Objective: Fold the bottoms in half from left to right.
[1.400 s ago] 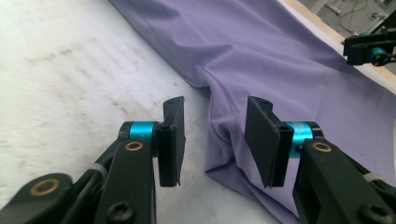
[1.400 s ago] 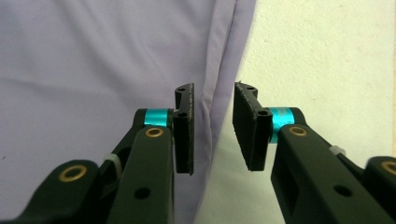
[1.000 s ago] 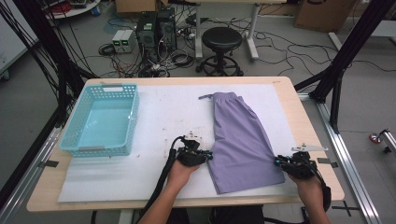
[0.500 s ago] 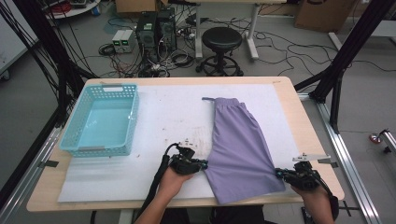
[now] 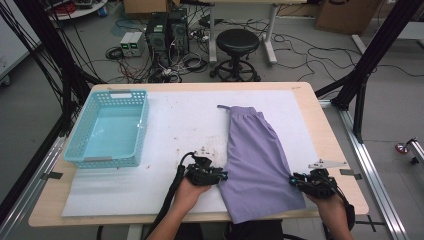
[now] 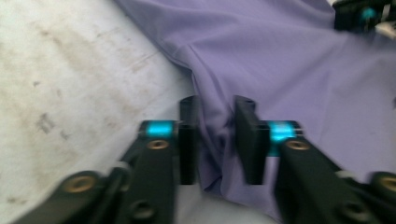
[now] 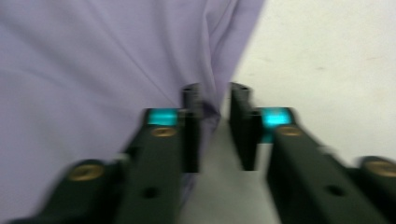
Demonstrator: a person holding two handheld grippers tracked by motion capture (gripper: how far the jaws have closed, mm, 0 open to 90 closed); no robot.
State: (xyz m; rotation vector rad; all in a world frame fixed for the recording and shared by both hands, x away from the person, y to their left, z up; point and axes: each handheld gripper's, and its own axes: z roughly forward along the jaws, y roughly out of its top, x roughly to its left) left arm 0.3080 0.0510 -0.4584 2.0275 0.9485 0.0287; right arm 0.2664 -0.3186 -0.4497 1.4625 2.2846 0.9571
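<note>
Purple shorts (image 5: 257, 160) lie flat on the white mat (image 5: 165, 130) covering the surface, in the right-centre of the high view, waistband toward the top of the frame and hem toward the lower edge. The left claw (image 5: 220, 176) sits at the shorts' left edge in the lower middle of the frame; the right claw (image 5: 292, 180) sits at their right edge, lower right. In the left gripper view, the left claw (image 6: 217, 140) has its jaws parted, having just been opening, with a raised fold of the purple fabric (image 6: 280, 60) between them, pads not pressing. In the right gripper view, the right claw (image 7: 215, 133) likewise stands narrowly parted, jaws just opened, the fabric edge (image 7: 93, 60) beside the left jaw. A turquoise basket (image 5: 110, 130) stands at the mat's left, well apart.
</note>
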